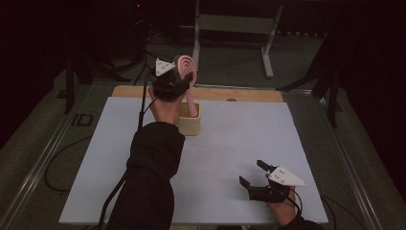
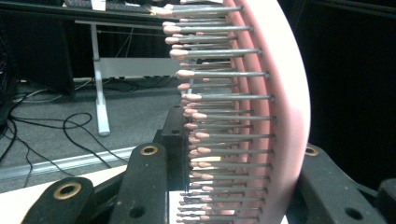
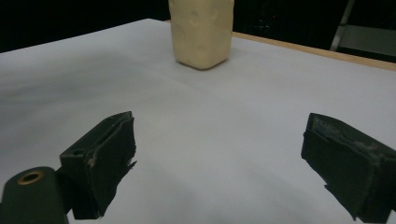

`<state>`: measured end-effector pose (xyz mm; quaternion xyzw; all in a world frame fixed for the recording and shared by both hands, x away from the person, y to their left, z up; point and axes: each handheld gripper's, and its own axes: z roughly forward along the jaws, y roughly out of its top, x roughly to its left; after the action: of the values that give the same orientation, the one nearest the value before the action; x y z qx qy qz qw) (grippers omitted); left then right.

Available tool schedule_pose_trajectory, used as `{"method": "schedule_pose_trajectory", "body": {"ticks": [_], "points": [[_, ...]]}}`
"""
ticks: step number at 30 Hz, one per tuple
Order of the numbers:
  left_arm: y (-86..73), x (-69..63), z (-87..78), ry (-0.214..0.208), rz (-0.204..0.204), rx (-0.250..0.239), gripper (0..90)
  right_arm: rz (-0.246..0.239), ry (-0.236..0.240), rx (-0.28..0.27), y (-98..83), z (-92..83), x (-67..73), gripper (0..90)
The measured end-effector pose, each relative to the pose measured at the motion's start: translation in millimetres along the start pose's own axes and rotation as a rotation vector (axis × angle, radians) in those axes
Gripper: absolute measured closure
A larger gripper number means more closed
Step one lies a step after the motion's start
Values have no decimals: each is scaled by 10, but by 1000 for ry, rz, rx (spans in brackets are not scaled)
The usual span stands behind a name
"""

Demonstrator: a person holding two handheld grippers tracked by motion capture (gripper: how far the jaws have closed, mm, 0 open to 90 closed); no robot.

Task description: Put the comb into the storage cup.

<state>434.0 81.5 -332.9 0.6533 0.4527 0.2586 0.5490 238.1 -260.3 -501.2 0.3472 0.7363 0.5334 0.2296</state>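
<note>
A: Between the jaws of the left gripper (image 1: 184,76), up at the far side of the table, there's a pink hairbrush (image 1: 185,67), and the jaws are clamped on its head. From the left gripper view you look straight along the bristles (image 2: 219,98): rows of thin metal pins with little pink tips, standing out sideways from the curved pink pad (image 2: 287,107).

B: And just below that gripper?

A: Just below it sits the cream-coloured holder (image 1: 191,122), a small squarish container on the white table (image 1: 230,139). The brush handle (image 1: 191,103) runs down from the gripper into the holder's open top (whether its end touches the bottom, I can't tell). The person's dark sleeve (image 1: 153,172) trails back from that gripper toward the near edge.

B: What about the other hand?

A: The right gripper (image 1: 253,174) is down at the near right corner of the table, well apart from the left one. Its jaws stand wide, nothing between them, only bare tabletop underneath. Ahead of it, in the right gripper view, the same holder (image 3: 201,32) stands upright, well off from the pads (image 3: 109,154).
</note>
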Motion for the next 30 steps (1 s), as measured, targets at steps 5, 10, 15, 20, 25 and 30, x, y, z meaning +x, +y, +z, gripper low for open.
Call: {"method": "schedule_pose_trajectory", "body": {"ticks": [5,10,15,20,25,30], "points": [[-15,-2,17,1,-2,3,643,-1,0,-1,-1,0,-4,97],[-29,-8,34,-1,-6,4,643,1,2,2,-2,0,-1,97],[-44,-11,48,0,-8,7,643,1,2,1,-2,0,-3,97],[-51,-13,54,-1,-10,9,643,1,2,1,-2,0,-4,97],[-76,-11,63,1,-17,12,643,0,2,2,-2,0,-3,97],[-101,-13,70,2,-26,15,643,1,2,2,-2,0,-2,97]]}}
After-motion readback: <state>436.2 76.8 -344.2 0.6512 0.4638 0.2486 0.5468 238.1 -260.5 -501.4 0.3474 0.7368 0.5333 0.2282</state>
